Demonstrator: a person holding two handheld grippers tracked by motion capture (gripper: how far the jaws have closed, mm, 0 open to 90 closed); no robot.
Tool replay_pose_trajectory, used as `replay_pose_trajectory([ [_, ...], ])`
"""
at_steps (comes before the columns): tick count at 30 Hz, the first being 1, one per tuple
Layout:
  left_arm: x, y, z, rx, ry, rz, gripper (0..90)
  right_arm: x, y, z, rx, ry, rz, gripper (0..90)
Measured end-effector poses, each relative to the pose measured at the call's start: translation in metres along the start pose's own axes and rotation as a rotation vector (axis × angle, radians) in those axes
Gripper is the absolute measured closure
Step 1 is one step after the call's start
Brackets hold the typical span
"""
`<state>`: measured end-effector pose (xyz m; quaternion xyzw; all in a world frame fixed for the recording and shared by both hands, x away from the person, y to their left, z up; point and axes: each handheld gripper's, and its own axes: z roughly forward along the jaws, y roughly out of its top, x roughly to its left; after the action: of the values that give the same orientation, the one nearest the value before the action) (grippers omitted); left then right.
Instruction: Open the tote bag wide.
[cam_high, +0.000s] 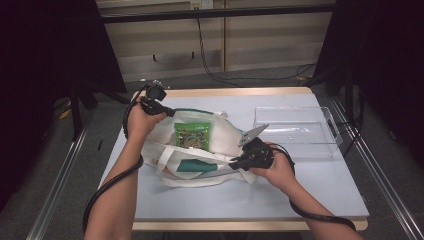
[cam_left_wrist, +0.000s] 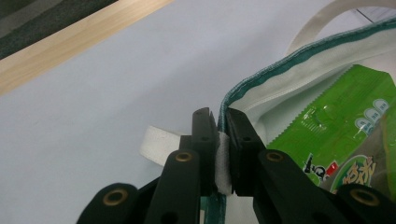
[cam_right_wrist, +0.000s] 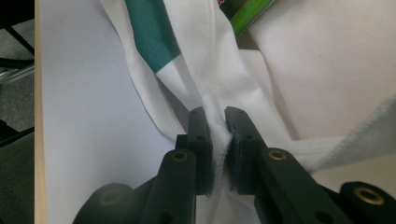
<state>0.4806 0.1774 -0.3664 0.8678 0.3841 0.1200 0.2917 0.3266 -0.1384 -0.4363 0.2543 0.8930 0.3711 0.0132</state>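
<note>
Dark room, black curtains either side, pale slatted wall at the back with cables trailing down. Blue-grey table (cam_high: 320, 192) with a light wood edge sits in the middle of the high view.

On it, largest first: white cloth tote bag (cam_high: 200, 150) with teal trim, lying flat left of centre, mouth held apart, straps looped toward the near edge. Clear plastic tray (cam_high: 295, 131) to its right, well apart from the bag, near the far-right corner of the table. Green snack packet (cam_high: 192, 135) lies inside the bag's opening, printed face up; in the left gripper view its crimped edge sits just beside the bag's teal-edged rim.

Left gripper (cam_left_wrist: 222, 126) is at the bag's far-left corner, jaws pinched tight on the teal-trimmed rim, white cloth squeezed between the pads. Left hand (cam_high: 141, 120) wraps the gripper body.

Right gripper (cam_right_wrist: 218, 126) is at the bag's near-right side, jaws clamped on a fold of white fabric — probably the near rim or a strap root, hard to tell which from this angle. Cloth bunches visibly between its pads. Right hand (cam_high: 277, 167) rests low over the table, grey plate on top of the gripper.
</note>
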Motion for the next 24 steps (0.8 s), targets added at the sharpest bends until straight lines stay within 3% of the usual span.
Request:
replay_pose_trajectory([
  [1, 0.001, 0.000, 0.001, 0.019, 0.002, 0.020, 83.3, 0.000, -0.001, 0.000, -0.001, 0.005, -0.003, 80.9],
  [2, 0.001, 0.000, 0.003, 0.013, -0.003, 0.004, 83.3, -0.001, -0.001, 0.001, 0.000, 0.002, -0.007, 80.9],
  [3, 0.003, 0.000, 0.004, 0.023, 0.002, 0.017, 83.4, -0.001, -0.002, 0.001, -0.002, 0.008, -0.007, 80.9],
  [8, 0.005, -0.003, 0.012, 0.019, -0.002, -0.023, 83.4, -0.001, -0.005, 0.003, -0.001, 0.012, -0.009, 81.0],
  [13, 0.005, -0.005, 0.016, 0.023, -0.009, -0.026, 83.2, -0.002, -0.008, 0.005, -0.005, 0.020, -0.003, 80.8],
  [15, 0.007, -0.005, 0.013, 0.032, -0.006, -0.010, 79.6, -0.001, -0.008, 0.005, -0.011, 0.013, -0.005, 80.7],
  [19, 0.006, -0.005, 0.003, -0.012, -0.003, -0.031, 71.4, -0.001, -0.004, 0.002, -0.008, 0.004, -0.015, 80.5],
  [20, 0.008, -0.004, -0.001, -0.012, -0.011, -0.019, 70.0, -0.001, -0.004, 0.002, -0.008, 0.008, -0.016, 80.5],
  [22, 0.008, -0.004, -0.007, -0.043, -0.033, -0.033, 67.1, -0.001, -0.004, 0.002, -0.008, 0.009, -0.010, 80.4],
  [24, 0.008, -0.002, -0.013, -0.043, -0.031, -0.015, 63.5, -0.001, -0.004, 0.002, -0.007, 0.004, -0.014, 80.4],
])
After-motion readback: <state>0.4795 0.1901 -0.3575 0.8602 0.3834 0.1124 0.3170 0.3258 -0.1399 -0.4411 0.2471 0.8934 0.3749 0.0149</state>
